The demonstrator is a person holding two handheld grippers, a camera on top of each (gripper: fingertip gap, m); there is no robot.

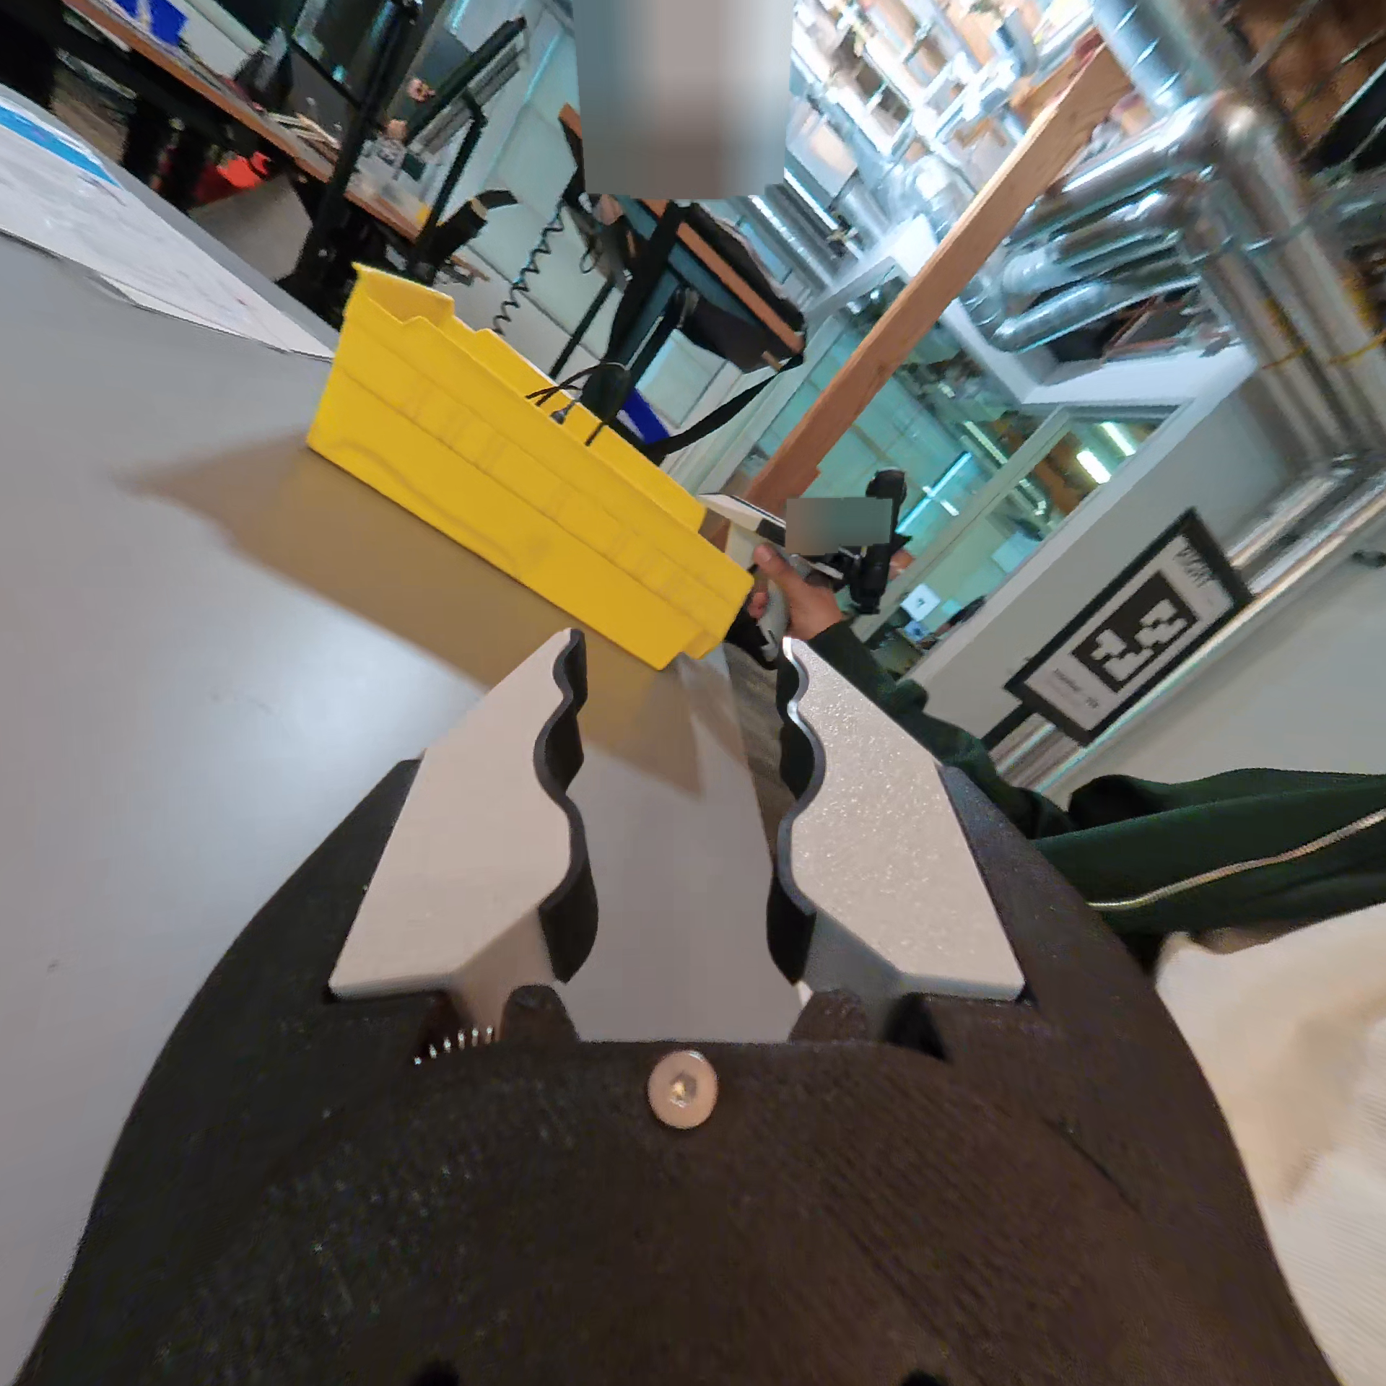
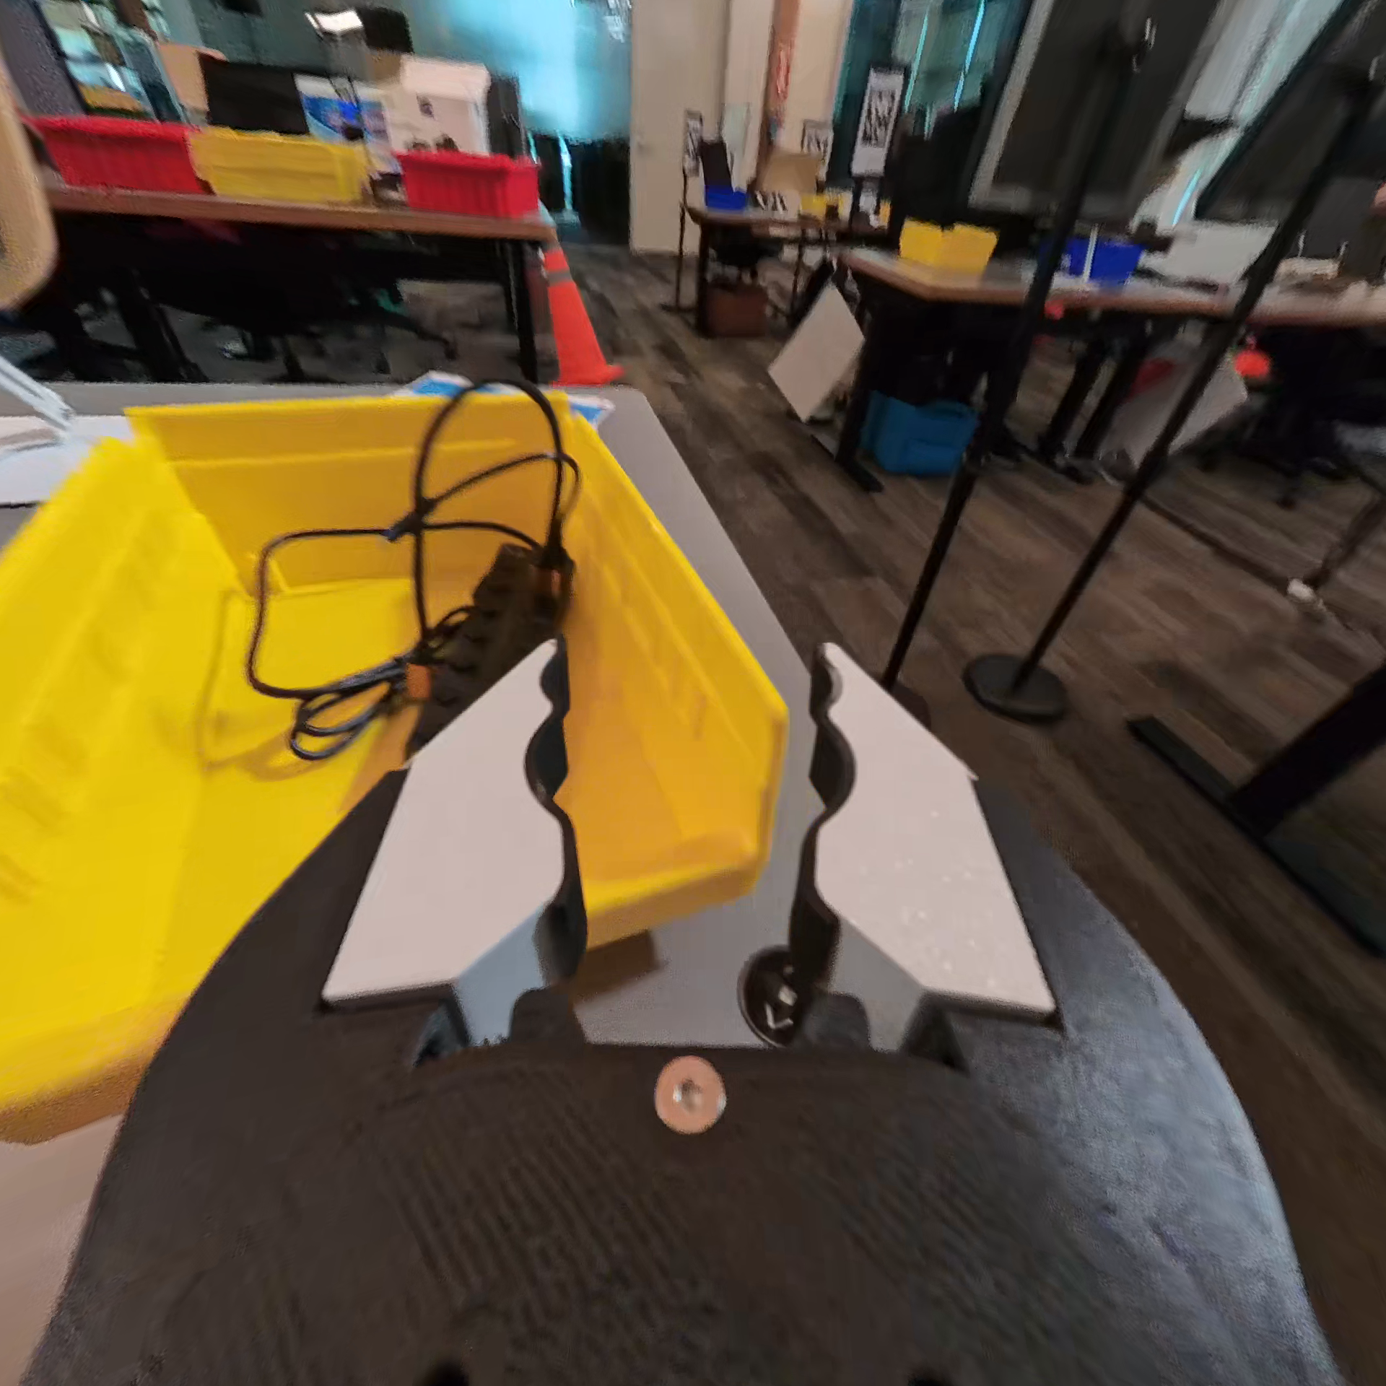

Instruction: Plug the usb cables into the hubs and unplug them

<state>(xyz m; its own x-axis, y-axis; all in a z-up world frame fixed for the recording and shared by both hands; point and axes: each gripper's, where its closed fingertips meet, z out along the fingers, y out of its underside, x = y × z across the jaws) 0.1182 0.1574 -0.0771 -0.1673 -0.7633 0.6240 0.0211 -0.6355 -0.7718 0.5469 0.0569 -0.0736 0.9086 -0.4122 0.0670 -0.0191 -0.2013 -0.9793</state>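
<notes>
A yellow bin (image 2: 675,750) stands on the grey table (image 2: 667,465). Inside it lies a black USB hub (image 2: 502,622) with black cables (image 2: 337,540) looped above and beside it; one cable end sits at the hub's far end. My right gripper (image 2: 690,652) is open and empty, above the bin's near right corner. In the left wrist view the same bin (image 1: 510,480) shows from outside, with cable loops (image 1: 577,397) poking over its rim. My left gripper (image 1: 679,652) is open and empty, low over the table (image 1: 187,675), short of the bin.
A hand in a dark green sleeve (image 1: 922,720) holds the other gripper's handle (image 1: 750,532) beyond the bin. Papers (image 1: 112,225) lie at the table's far left. The table's right edge (image 2: 720,525) drops to a wood floor with black stanchion posts (image 2: 1012,675).
</notes>
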